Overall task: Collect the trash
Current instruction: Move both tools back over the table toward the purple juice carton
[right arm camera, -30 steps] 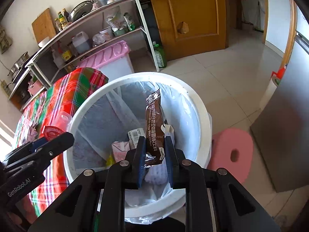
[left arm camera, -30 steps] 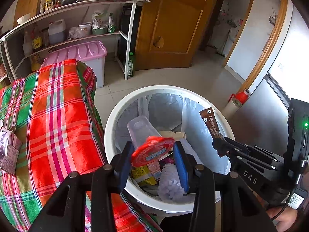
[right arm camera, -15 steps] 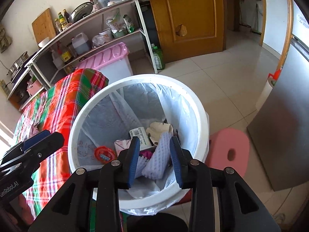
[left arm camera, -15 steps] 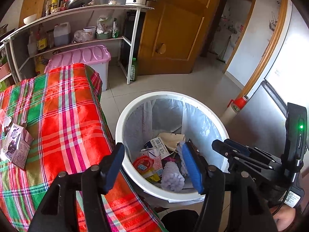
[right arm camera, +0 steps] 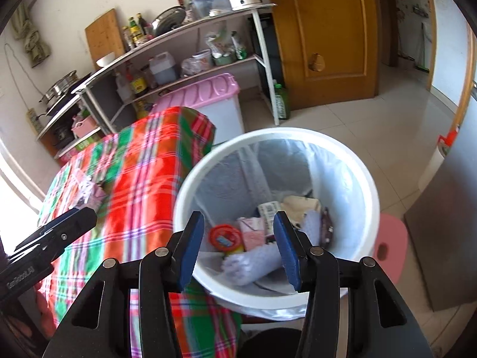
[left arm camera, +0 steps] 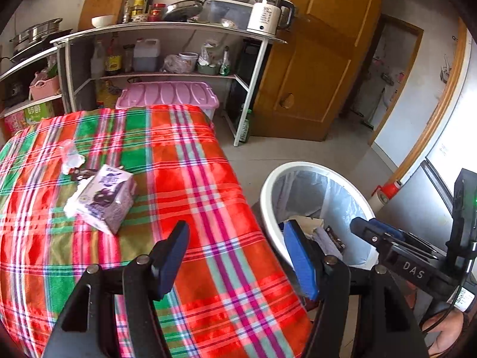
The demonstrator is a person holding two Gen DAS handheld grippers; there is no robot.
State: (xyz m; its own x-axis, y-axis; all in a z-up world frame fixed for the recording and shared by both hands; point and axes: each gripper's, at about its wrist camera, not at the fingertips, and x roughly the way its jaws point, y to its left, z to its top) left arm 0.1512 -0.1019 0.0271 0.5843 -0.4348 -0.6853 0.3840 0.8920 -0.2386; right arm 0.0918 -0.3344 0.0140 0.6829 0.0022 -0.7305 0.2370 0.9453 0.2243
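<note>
Both sets of fingers were spreading with nothing between them as I watched: the left gripper (left arm camera: 237,256) hung over the plaid tablecloth (left arm camera: 184,179), the right gripper (right arm camera: 237,246) over the white trash bin (right arm camera: 342,149). Inside the lined bin I saw a red lid (right arm camera: 225,237), a pink carton (right arm camera: 252,232) and a brown wrapper (right arm camera: 327,229). On the cloth, well apart from the left gripper, a purple carton (left arm camera: 103,198) lay beside a crumpled clear wrapper (left arm camera: 70,156).
</note>
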